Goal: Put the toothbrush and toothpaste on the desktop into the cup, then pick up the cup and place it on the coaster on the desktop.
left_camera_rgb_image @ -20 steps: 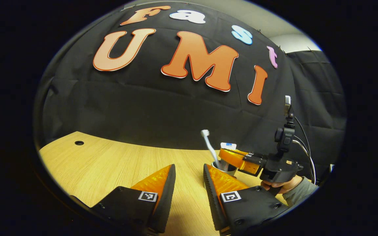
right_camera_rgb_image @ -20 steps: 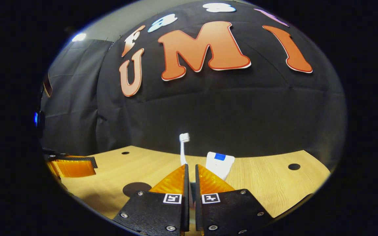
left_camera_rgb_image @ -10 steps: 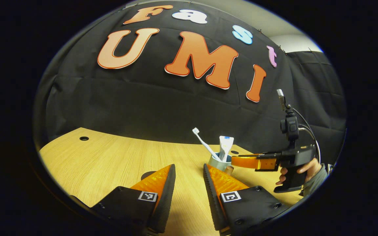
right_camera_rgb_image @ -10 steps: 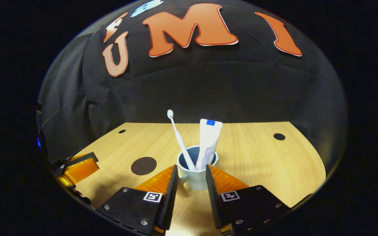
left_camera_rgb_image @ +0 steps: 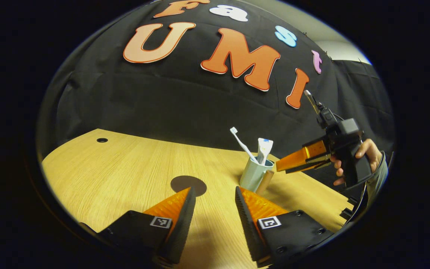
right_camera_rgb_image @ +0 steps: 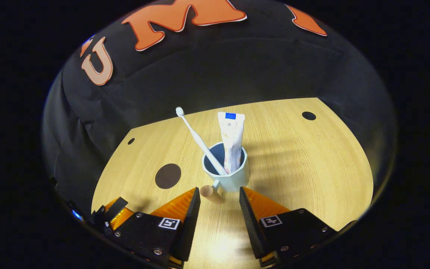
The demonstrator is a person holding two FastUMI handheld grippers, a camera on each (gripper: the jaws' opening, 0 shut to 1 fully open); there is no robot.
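Right gripper view: right gripper [right_camera_rgb_image: 217, 209], jaws spread, holding nothing, nearest item. Just beyond it, wooden handle [right_camera_rgb_image: 211, 194] of the cup [right_camera_rgb_image: 225, 175], pointing toward the jaws. Cup: pale, rigid, likely ceramic or hard plastic, smooth wall, probably slippery; stands mid-desk [right_camera_rgb_image: 304, 172], off the coaster [right_camera_rgb_image: 168, 176]. Contents: toothbrush [right_camera_rgb_image: 198, 139], light, leaning; toothpaste [right_camera_rgb_image: 231, 140], soft tube, upright; both loose, so the load looks top-heavy and apt to tip. Suggested hold: across the handle, or the wall below the rim. Left gripper [left_camera_rgb_image: 211, 209]: jaws spread, empty, near the desk's front edge.
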